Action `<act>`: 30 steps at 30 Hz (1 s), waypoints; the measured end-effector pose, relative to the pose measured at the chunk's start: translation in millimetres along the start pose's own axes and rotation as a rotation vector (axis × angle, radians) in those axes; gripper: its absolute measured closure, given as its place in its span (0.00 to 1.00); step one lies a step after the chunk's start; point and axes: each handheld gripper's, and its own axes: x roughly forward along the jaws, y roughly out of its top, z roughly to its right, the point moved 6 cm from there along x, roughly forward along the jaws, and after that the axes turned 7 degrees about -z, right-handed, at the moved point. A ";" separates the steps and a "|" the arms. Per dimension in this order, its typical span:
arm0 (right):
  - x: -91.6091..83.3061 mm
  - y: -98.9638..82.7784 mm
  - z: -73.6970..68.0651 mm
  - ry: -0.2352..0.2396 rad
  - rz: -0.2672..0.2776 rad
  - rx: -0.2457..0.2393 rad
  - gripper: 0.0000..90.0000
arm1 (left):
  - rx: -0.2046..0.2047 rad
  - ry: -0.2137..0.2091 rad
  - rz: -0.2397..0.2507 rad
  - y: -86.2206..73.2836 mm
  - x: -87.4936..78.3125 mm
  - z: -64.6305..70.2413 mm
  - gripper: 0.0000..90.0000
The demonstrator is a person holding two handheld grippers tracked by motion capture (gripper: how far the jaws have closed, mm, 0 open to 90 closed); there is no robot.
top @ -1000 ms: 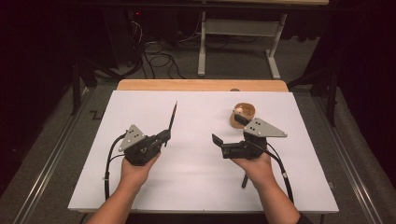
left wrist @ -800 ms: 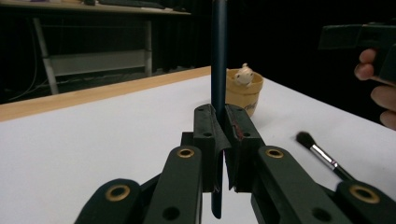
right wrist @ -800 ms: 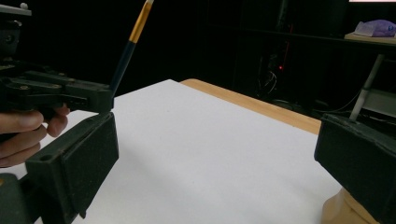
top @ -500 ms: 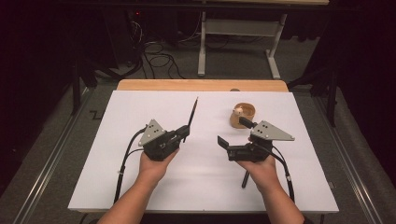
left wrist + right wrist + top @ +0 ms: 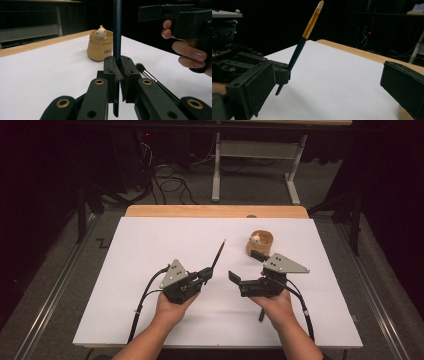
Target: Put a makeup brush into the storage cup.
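The left tongs (image 5: pixel 206 274) are clamped on a slim dark brush (image 5: pixel 218 255), holding it tilted above the white worktop (image 5: pixel 150 245). The right tongs (image 5: pixel 235 277) stand wide apart and empty, near a tan cup (image 5: pixel 260 243).

On the worktop (image 5: pixel 150 250) the pot (image 5: pixel 260 244) stood toward the far right corner, with a small figure (image 5: pixel 255 239) inside it. The left tool (image 5: pixel 204 275) was near the middle, closer to the near edge, and the brush (image 5: pixel 218 255) between its jaws rose from it toward the far edge. The right tool (image 5: pixel 234 277) was just to the right of it, in front of the pot. A second brush (image 5: pixel 150 76) lay on the worktop beside the right tool.
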 end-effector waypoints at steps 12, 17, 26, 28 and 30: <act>-0.5 -2.1 -5.6 0.058 0.014 0.055 0.04 | 0.006 -0.043 -0.005 -1.8 2.0 12.7 0.93; 0.4 -2.4 -6.7 0.069 0.019 0.068 0.07 | 0.006 -0.055 -0.002 -2.6 3.5 15.2 0.93; 3.5 -4.2 -6.9 0.071 0.019 0.113 0.16 | 0.006 -0.065 -0.009 -5.4 5.9 18.0 0.93; 4.0 -4.9 -6.7 0.067 0.018 0.119 0.17 | 0.006 -0.067 -0.010 -6.0 6.4 18.6 0.93; 4.6 -5.2 -7.0 0.076 0.021 0.129 0.18 | 0.004 -0.070 -0.008 -6.4 7.0 19.3 0.93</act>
